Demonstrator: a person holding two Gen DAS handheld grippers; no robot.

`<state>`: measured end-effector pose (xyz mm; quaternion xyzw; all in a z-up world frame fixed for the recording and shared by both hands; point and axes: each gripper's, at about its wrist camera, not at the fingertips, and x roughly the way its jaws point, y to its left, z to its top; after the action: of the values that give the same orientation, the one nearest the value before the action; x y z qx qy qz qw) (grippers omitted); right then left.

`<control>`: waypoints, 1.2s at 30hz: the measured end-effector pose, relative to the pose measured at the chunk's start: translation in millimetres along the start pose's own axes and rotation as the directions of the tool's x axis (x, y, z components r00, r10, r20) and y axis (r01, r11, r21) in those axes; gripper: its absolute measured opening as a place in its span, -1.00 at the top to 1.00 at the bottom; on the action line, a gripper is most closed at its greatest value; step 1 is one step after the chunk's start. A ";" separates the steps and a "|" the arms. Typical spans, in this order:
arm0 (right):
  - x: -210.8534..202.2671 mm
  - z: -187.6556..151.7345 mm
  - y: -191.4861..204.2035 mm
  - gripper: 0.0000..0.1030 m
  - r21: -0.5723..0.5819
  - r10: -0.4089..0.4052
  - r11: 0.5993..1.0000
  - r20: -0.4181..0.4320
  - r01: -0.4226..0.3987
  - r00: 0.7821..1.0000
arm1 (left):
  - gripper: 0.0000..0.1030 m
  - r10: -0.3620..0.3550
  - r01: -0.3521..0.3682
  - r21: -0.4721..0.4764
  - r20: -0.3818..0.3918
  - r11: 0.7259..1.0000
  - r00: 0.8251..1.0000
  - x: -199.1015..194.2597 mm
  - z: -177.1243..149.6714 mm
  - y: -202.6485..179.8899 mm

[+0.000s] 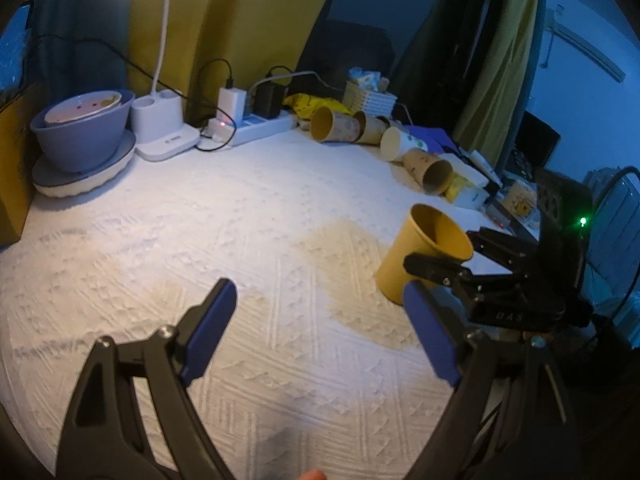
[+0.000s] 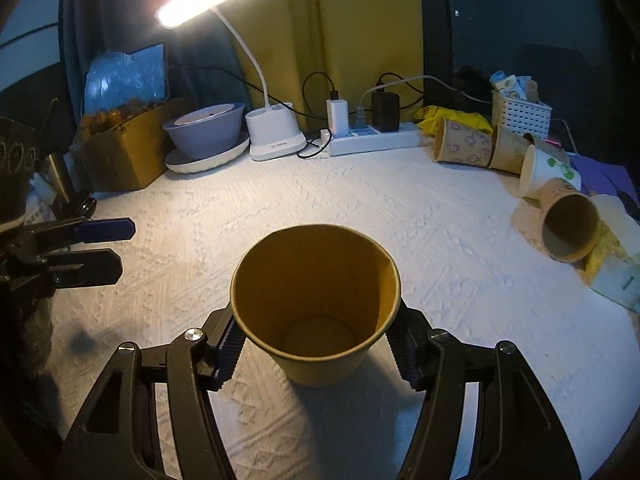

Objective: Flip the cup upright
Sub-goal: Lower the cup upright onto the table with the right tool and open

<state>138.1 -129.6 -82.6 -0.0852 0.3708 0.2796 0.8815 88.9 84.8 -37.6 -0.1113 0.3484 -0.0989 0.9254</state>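
A yellow paper cup stands upright, mouth up, on the white textured cloth. My right gripper has its two fingers against the cup's sides, shut on it. In the left wrist view the same cup stands at the right with the right gripper around it. My left gripper is open and empty, to the left of the cup; it also shows at the left edge of the right wrist view.
Several paper cups lie on their sides at the back right, one nearer. A power strip, a lamp base, a purple bowl and a cardboard box line the back. A white basket stands behind the cups.
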 end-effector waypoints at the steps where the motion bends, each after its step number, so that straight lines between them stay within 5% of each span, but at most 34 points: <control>1: -1.3 -1.4 0.3 -0.27 -0.005 -0.003 1.000 -0.001 0.003 1.000 | -0.68 -0.003 0.003 0.002 0.000 1.000 1.000 0.6 -0.8 -0.5; 9: -16.4 -14.4 -0.3 -0.27 -0.022 -0.090 0.996 0.003 0.090 0.996 | -0.68 -0.012 0.012 0.031 -0.004 0.999 1.000 2.4 -4.8 -8.8; 20: -26.1 -21.1 -0.8 -0.27 -0.007 -0.111 0.994 0.032 0.111 0.993 | -0.68 -0.004 0.004 0.045 0.003 0.999 1.000 -1.8 -11.2 -19.3; 25: -31.2 -20.0 -0.4 -0.56 0.002 -0.100 0.995 0.051 0.100 0.994 | -0.68 0.009 -0.009 0.028 -0.006 1.000 1.000 2.3 -16.7 -20.6; 36: -58.4 -29.6 8.6 -0.59 0.010 -0.128 0.992 0.060 0.127 0.990 | -0.68 0.003 -0.003 0.029 0.006 1.000 1.000 -16.2 -33.0 -45.5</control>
<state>82.2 -158.2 -62.2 -0.0977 0.3384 0.2241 0.9087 50.1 41.0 -39.2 -0.0976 0.3444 -0.1024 0.9281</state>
